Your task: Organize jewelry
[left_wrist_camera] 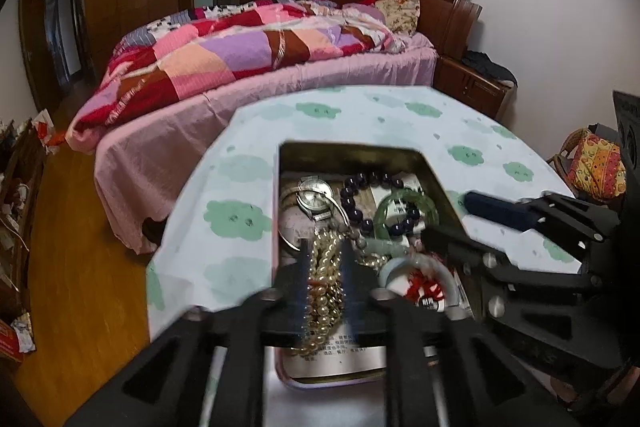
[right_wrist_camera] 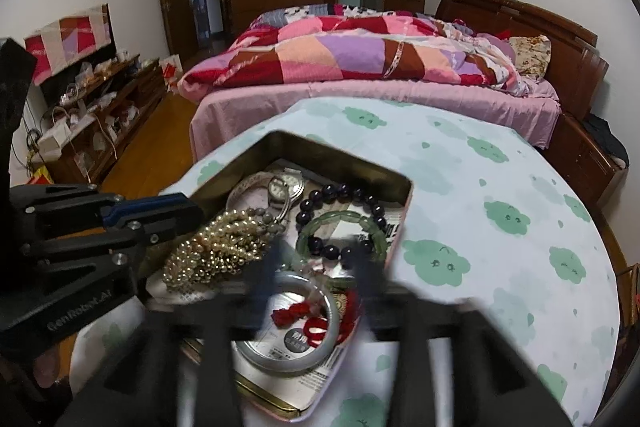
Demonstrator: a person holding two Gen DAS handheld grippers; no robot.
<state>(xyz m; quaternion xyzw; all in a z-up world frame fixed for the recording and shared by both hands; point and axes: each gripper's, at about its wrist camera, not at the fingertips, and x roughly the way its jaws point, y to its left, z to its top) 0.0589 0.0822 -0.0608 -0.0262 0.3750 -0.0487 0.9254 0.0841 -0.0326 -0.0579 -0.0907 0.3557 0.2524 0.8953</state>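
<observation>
The left gripper [left_wrist_camera: 325, 281] has its two blue-padded fingers drawn in close around the pearl strands [left_wrist_camera: 326, 267]; they look pinched on the bunch, presumably to lift the whole tangle at once rather than one loop. From the right wrist view the same pearl strands [right_wrist_camera: 218, 247] lie heaped at 9 o'clock in the tin [right_wrist_camera: 404, 215]. The right gripper [right_wrist_camera: 316, 275] hovers with its fingers spread wide over the pale bangle [right_wrist_camera: 288, 327], which lies at 6 o'clock in the tin with a red cord [right_wrist_camera: 316, 319] lying across its opening; the wide spread suits straddling the ring. Further out, a green bangle [right_wrist_camera: 340, 231] overlaps a dark bead bracelet [right_wrist_camera: 344, 219] at about 1 o'clock, and a wristwatch [right_wrist_camera: 282, 187] rests at 11 o'clock. The tin sits on a cloud-print tablecloth [right_wrist_camera: 500, 247], with bare cloth at 3 o'clock, a likely spot for sorting.
</observation>
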